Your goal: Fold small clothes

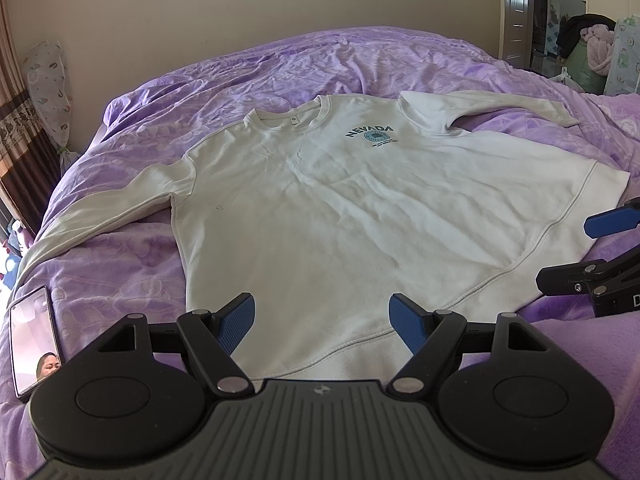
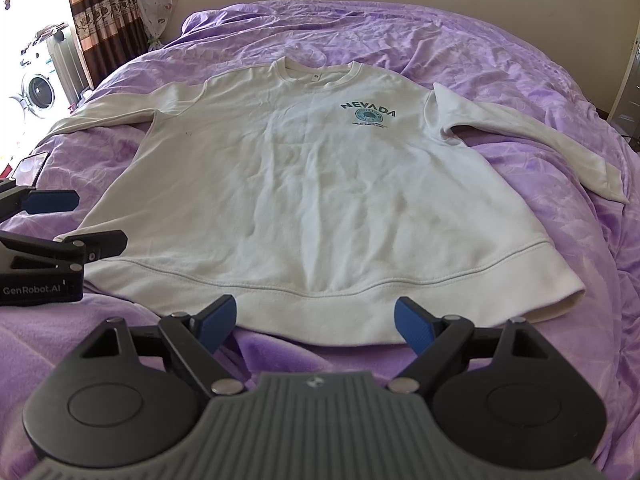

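A white long-sleeved sweatshirt with a dark "NEVADA" print lies flat, face up, on a purple bedspread; it also shows in the right wrist view. Both sleeves are spread out to the sides. My left gripper is open and empty, just above the near hem at the sweatshirt's left part. My right gripper is open and empty, just short of the hem's middle. The right gripper also shows at the right edge of the left wrist view, and the left gripper at the left edge of the right wrist view.
The purple bedspread covers the whole bed. A phone lies face up on the bed near the left sleeve's cuff. A curtain and a washing machine stand past the bed's left side. A door stands at the far right.
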A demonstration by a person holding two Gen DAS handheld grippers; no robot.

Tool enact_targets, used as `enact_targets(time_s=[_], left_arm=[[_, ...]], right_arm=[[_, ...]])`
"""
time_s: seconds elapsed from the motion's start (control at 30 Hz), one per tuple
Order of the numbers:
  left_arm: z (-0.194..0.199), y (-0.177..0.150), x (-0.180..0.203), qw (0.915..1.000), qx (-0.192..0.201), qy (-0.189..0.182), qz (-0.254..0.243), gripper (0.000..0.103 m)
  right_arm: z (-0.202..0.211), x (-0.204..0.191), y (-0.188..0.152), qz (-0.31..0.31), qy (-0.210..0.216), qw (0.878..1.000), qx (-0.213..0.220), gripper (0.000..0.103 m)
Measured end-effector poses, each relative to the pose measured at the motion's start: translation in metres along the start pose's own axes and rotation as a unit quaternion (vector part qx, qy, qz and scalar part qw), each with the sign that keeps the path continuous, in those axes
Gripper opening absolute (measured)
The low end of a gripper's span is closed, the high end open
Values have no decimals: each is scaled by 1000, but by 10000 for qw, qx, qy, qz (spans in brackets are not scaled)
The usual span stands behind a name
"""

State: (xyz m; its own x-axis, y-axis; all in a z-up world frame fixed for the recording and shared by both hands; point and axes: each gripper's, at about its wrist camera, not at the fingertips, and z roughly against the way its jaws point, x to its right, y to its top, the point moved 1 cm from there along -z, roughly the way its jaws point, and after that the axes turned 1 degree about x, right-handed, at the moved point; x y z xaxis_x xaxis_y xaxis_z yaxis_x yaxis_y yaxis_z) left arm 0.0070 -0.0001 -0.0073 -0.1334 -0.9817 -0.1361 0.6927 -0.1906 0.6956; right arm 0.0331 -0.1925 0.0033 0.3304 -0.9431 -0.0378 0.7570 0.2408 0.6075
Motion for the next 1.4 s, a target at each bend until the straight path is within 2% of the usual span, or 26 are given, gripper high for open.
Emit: enact_targets(time_s=[0.67,0.77,0.97,1.07,1.17,1.23,1.4], left_arm=[[0,1,-2,10000,-9,3,19,90],[-1,7,-12,9999,36,45,87,89],[-4,23,-43,9990,140,363,199,89],[-11,34,-61,9986,159,437,246,88],[-23,47,-80,9980,171,526,308,87],[-33,56,-93,9973,163,605,394,86],[-57,75,-119,9952,196,630,719,84]], right_arm=[[-2,3,3,-36,49,10000,-51,82],[-1,12,10,-160,143,9998,-23,82],[3,36,31,-352,132,9992,146,82],[7,58,48,-586,62,9976,363,82],[13,96,66,-954,-50,9922,796,82],[14,127,78,-1246,-199,9863,1059,82],[6,227,106,-2081,-618,9622,1643,82]])
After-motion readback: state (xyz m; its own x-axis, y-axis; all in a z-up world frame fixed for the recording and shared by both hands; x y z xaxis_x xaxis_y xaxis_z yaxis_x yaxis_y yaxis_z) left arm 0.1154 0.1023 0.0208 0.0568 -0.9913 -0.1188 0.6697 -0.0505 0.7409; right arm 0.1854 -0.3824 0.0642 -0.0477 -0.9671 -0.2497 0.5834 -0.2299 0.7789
